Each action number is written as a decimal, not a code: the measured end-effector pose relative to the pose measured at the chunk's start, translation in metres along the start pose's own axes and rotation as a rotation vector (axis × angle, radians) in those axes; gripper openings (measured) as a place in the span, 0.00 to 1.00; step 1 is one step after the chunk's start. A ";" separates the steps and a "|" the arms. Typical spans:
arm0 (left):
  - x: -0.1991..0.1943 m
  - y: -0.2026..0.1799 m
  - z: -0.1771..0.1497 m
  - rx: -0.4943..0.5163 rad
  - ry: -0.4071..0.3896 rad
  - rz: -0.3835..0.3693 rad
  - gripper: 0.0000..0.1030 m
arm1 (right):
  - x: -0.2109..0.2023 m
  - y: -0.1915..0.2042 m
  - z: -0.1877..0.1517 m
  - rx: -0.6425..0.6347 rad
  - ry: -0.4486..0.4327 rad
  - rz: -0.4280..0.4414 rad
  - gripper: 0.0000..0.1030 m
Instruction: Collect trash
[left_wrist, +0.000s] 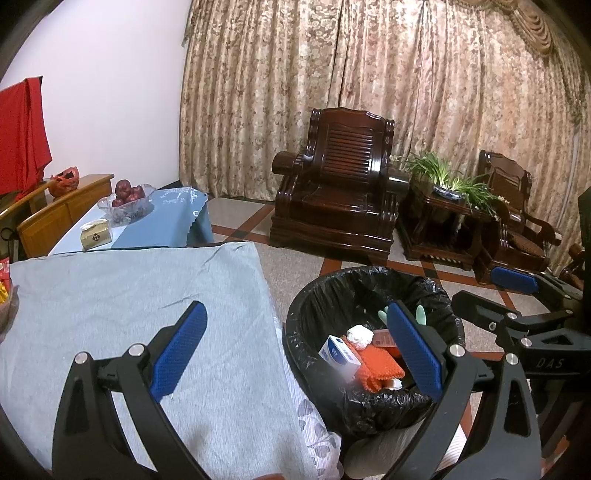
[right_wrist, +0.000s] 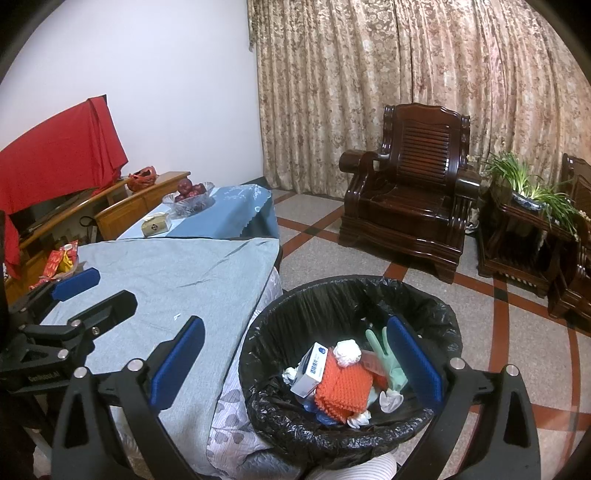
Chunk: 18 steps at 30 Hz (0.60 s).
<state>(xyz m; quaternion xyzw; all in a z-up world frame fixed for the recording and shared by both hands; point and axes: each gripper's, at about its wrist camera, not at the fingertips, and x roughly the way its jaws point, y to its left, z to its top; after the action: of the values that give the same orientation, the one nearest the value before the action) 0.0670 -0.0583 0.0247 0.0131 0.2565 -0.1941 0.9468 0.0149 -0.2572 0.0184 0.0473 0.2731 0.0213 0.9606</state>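
Left gripper (left_wrist: 295, 354): jaws wide open, empty.
Right gripper (right_wrist: 295, 369): jaws wide open, empty.
Trash bin (right_wrist: 436, 302): at 1 o'clock, nearer the right gripper.

Curtain (left_wrist: 369, 74): beige floral, drawn across the whole back wall.
Armchair (left_wrist: 336, 184): dark carved wood, slatted back, against the curtain.
Side table (left_wrist: 439, 225): same dark wood, just right of the armchair.
Potted plant (left_wrist: 447, 181): long green leaves, blue-and-white pot, on the side table.
Fruit bowl (right_wrist: 190, 201): clear glass, red apples inside, on a blue-draped table.
Tissue box (right_wrist: 156, 226): gold (pattern too small to read), near the bowl.
Red cloth (right_wrist: 62, 155): hung over furniture at left.
Floor (right_wrist: 325, 254): speckled tile with red bands.
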 end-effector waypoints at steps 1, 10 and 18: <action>0.000 0.000 0.000 0.000 0.000 0.000 0.92 | 0.000 -0.001 0.000 0.001 0.000 -0.001 0.94; 0.000 0.000 0.001 0.000 0.000 0.000 0.92 | 0.000 -0.001 0.001 0.002 0.001 0.000 0.94; 0.000 0.000 0.001 0.001 0.002 0.000 0.92 | 0.000 0.000 0.001 0.002 0.003 0.000 0.94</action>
<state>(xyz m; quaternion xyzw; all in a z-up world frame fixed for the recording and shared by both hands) 0.0672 -0.0587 0.0259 0.0135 0.2574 -0.1944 0.9465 0.0153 -0.2576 0.0187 0.0485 0.2743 0.0211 0.9602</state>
